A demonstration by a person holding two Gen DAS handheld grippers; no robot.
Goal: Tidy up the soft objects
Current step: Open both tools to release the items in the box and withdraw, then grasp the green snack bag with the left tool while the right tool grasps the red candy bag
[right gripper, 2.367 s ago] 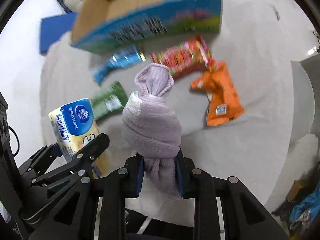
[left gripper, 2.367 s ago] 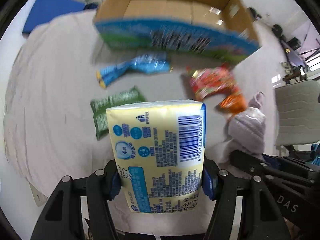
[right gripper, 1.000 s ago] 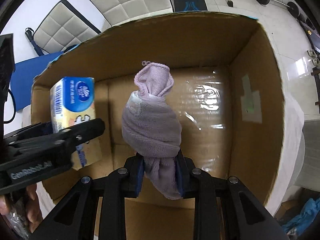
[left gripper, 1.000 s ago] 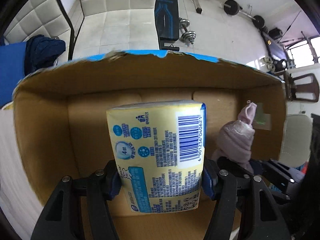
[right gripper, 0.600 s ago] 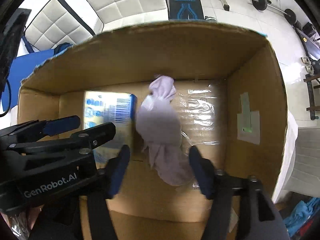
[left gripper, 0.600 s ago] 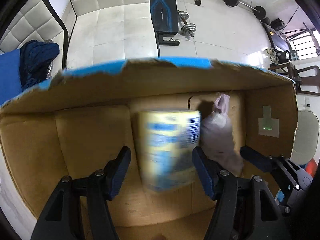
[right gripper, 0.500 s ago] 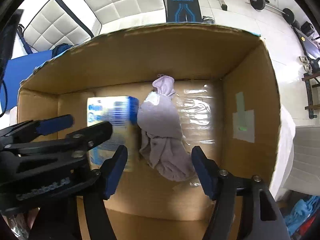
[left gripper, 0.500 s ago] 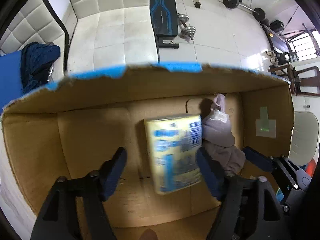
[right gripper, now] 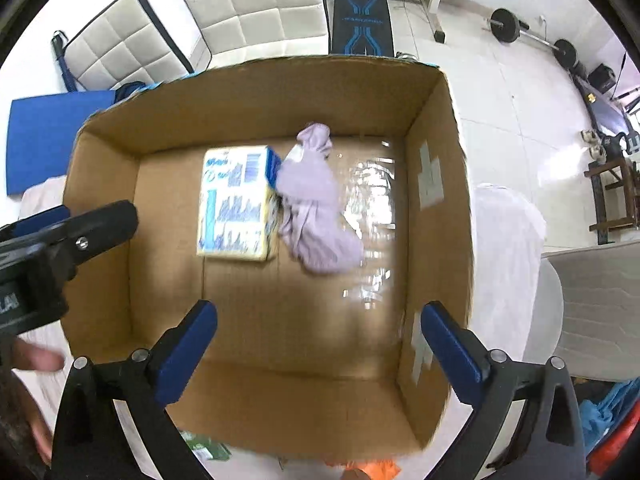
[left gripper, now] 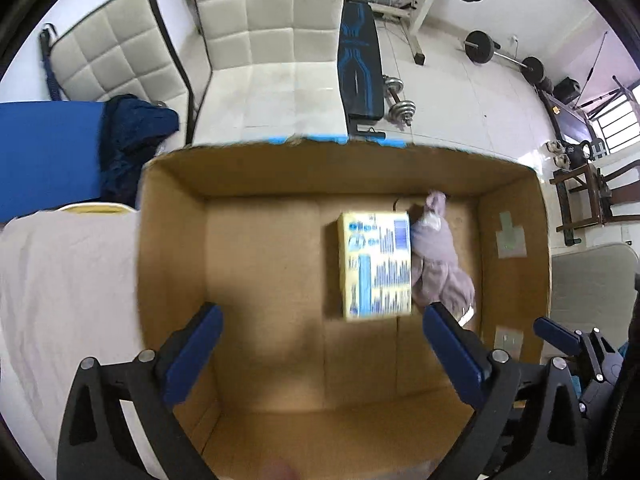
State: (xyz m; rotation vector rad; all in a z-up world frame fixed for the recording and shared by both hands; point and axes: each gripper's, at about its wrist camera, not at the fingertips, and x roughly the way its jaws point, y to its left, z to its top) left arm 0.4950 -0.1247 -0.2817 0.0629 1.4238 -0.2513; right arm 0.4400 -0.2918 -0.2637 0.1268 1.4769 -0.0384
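A yellow and blue tissue pack lies flat on the floor of an open cardboard box. A knotted lilac cloth lies against its right side. My left gripper is open and empty above the box. In the right wrist view the tissue pack and the lilac cloth lie side by side in the box. My right gripper is open and empty above the box. The left gripper's finger shows at the left edge.
The box stands on a table with a pale cloth. Green and orange snack packets lie in front of the box. White padded chairs, a blue mat and gym weights are beyond.
Both grippers opened and let go: the tissue pack and the lilac cloth dropped to the box floor. Both grippers have since risen and pulled back, jaws wide.
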